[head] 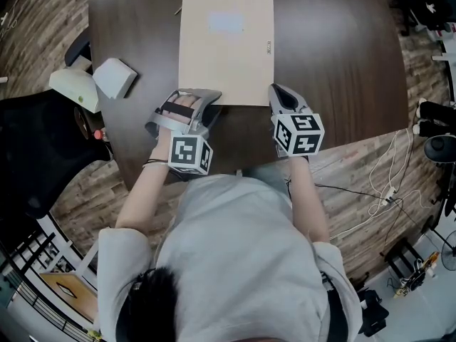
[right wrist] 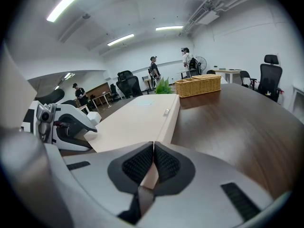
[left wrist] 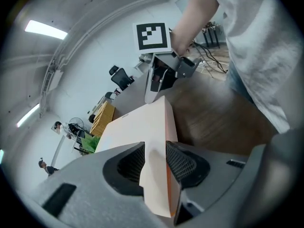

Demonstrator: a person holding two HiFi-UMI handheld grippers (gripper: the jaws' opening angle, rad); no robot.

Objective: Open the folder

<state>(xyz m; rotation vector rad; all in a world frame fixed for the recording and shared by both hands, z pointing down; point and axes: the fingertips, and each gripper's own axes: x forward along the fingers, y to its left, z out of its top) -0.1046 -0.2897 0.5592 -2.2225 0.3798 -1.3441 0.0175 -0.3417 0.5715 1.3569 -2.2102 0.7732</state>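
Observation:
A thick beige folder (head: 226, 55) lies shut and flat on the dark wooden table (head: 342, 55). My left gripper (head: 192, 97) is at its near left corner. In the left gripper view the jaws (left wrist: 155, 163) stand wide, with that corner of the folder (left wrist: 137, 127) between the pads and a slim gap on the left side. My right gripper (head: 278, 92) is at the near right corner. In the right gripper view its pads (right wrist: 154, 158) are closed together on a thin beige edge of the folder (right wrist: 137, 120).
A white box (head: 114, 77) and a cream object (head: 75, 87) sit at the table's left edge, beside a black chair (head: 35, 148). A wicker basket (right wrist: 197, 85) and a green plant (right wrist: 163, 87) stand at the table's far end. Cables (head: 385, 191) run over the floor at right.

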